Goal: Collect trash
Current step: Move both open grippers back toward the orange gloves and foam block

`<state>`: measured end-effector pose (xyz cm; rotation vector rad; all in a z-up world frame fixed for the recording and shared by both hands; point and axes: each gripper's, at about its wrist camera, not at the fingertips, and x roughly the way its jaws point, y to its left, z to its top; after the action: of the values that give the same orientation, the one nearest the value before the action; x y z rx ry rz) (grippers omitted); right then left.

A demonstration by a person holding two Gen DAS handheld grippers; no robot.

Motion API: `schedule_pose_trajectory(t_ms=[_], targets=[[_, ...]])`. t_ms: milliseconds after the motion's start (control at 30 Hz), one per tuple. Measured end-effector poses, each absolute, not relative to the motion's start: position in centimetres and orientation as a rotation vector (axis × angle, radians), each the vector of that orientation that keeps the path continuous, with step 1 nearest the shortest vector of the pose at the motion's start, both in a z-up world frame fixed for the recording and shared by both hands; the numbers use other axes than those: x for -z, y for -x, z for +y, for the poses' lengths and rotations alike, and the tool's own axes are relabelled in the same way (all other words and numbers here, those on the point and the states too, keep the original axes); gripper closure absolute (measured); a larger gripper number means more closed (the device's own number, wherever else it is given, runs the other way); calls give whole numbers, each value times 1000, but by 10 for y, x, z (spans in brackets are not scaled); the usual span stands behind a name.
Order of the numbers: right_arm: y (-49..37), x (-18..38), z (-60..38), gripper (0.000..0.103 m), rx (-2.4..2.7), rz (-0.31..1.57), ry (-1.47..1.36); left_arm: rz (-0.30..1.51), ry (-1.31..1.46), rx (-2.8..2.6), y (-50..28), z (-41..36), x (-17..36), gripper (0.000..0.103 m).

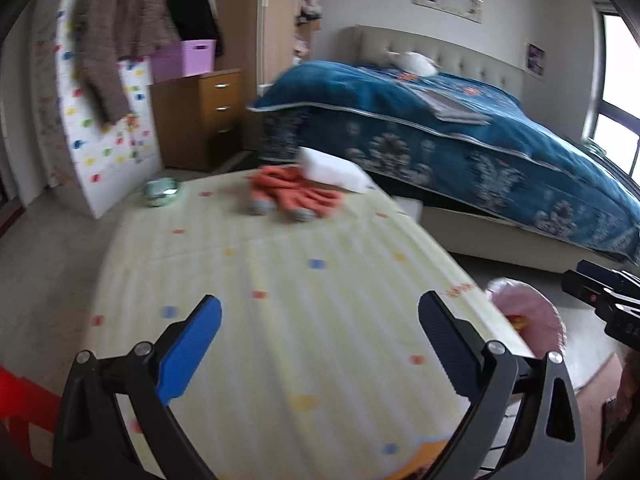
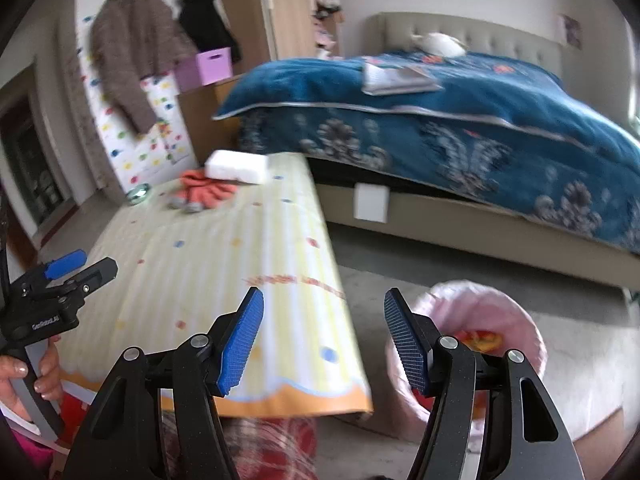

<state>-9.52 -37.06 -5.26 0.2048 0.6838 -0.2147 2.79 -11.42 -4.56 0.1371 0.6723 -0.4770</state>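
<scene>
My left gripper (image 1: 320, 340) gapes wide and empty over the table (image 1: 280, 280); my right gripper (image 2: 324, 340) is parted, holding nothing. Lower right, the pink-lined bin (image 2: 500, 312) shows red-yellow trash (image 2: 480, 338), blurred, inside it.

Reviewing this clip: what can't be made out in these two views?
- Contents of the pink-lined bin: right wrist view, the right gripper finger covers part; only something red-yellow shows.
- Small green item at the table's far end: both views, blurred.
- The bin: left wrist view, mostly behind the left gripper.
</scene>
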Motion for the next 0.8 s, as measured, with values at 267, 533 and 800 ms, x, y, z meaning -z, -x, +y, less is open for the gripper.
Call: schedule_pose_trajectory(t_ms=[267, 533, 800], targets=[[33, 35, -321, 40, 112, 666, -127, 669, -120, 373, -68, -67, 36, 7], [-36, 25, -299, 39, 43, 649, -89, 669, -150, 328, -125, -62, 28, 7], [-137, 46, -279, 40, 0, 698, 60, 744, -154, 282, -208, -84, 51, 7]])
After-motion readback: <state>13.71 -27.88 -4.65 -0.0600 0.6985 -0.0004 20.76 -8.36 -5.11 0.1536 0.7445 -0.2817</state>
